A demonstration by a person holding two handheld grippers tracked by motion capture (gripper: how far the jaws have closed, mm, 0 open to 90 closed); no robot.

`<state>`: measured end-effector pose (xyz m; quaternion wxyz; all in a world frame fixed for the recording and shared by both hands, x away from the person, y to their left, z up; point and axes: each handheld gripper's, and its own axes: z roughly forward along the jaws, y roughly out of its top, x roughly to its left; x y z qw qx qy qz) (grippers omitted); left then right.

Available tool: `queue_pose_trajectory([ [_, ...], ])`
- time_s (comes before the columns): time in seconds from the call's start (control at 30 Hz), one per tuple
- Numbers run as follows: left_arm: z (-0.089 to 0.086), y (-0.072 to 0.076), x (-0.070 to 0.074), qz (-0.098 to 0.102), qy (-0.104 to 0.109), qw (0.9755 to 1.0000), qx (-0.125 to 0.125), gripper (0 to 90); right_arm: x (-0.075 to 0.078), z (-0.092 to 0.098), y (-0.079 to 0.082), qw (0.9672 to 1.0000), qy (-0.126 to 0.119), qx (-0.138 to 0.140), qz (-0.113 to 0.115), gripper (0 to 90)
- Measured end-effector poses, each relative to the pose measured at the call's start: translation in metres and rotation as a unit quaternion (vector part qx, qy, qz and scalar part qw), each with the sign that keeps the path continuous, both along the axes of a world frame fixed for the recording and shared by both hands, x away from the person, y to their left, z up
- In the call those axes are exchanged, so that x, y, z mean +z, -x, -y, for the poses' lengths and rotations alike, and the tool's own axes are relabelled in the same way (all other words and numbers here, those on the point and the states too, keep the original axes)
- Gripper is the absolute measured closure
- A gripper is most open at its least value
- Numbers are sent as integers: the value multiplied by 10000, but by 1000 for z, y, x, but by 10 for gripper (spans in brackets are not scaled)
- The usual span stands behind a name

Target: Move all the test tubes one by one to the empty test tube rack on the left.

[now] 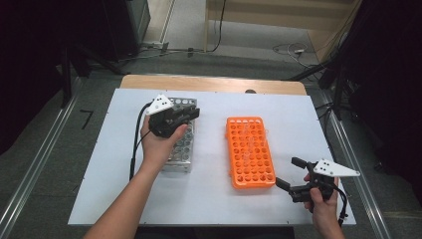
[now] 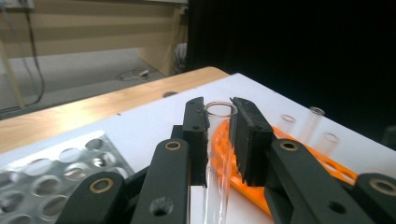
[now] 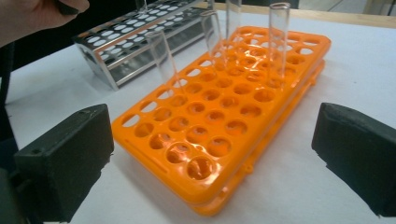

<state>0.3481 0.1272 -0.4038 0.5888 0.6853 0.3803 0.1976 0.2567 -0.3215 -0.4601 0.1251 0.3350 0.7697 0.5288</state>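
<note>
- Left gripper [image 1: 191, 115]: jaws clenched on a clear glass test tube [image 2: 218, 154]; in the left gripper view the pads pinch the tube just below its open rim and it hangs roughly upright between them.
- In the high view the left gripper sits above the metal rack [image 1: 181, 149], on the left half of the white tabletop [image 1: 209, 199], jaws pointing toward the orange rack [image 1: 250, 152].
- Metal rack: long axis toward the far edge of the tabletop, near the far-left corner; its holes look empty in the left gripper view.
- Orange rack: centre of the tabletop, slightly right, well apart from the metal rack. A few clear tubes [image 3: 278, 42] stand upright in its far holes; the near rows are empty.
- Right gripper [image 1: 287, 172]: jaws released, spread wide, nothing between them; near the front-right corner of the tabletop, just beside the orange rack's near right corner and aimed at it.
</note>
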Motion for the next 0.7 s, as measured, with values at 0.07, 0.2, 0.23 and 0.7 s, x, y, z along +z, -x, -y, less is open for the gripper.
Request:
queue_pose_trajectory([
  [0.07,-3,-7,-1,-13,19,9999,135,755,-1,1,-1,10000,1,-19,11,0],
  [0.2,-6,-22,-4,-29,67,9995,314,755,-2,0,-1,10000,8,-43,0,0],
  [0.23,-7,-26,-5,-26,74,9994,351,755,-2,1,-2,10000,14,-50,1,0],
  [0.7,-9,-82,-4,-58,243,9948,984,756,-3,5,-3,9999,-67,-126,-22,0],
])
